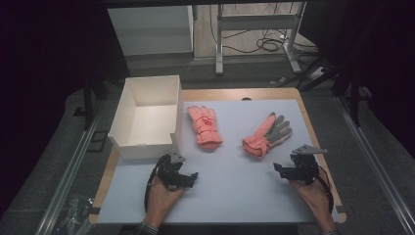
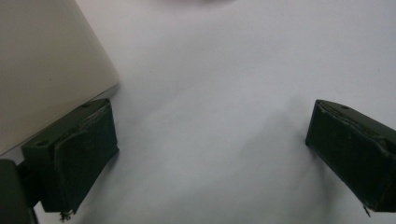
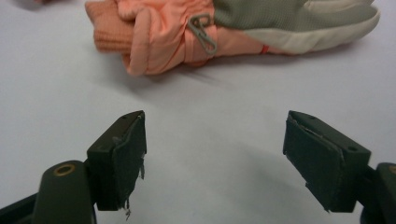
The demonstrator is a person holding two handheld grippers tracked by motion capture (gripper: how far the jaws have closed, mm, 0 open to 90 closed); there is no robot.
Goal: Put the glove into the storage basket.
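On the pale surface point(image 1: 230, 191) two pink gloves lie side by side in the middle, well apart from each other. The right glove point(image 1: 266, 135) lies tilted, its cuff toward the near left and its grey palm and fingers pointing to the far right; in the right gripper view it point(image 3: 187, 32) stretches across the far part of the picture, with a ribbed pink cuff at the left, a small metal clip on the wrist and a grey and cream palm at the right. The left glove point(image 1: 204, 126) lies back up, fingers pointing far and cuff near, just right of the white box point(image 1: 147, 117), an open carton that sits at the far left of the surface. The right hand-held gripper point(image 1: 293, 169) is held low over the near right of the surface, just near of the right glove and not touching it; its two black jaws stand wide apart with only bare surface between them. The left hand-held gripper point(image 1: 178, 174) is held at the near left, close by the near right corner of the box, whose cream wall point(image 2: 46, 70) shows just beside one jaw in the left gripper view; its jaws are spread wide too, with nothing between them.
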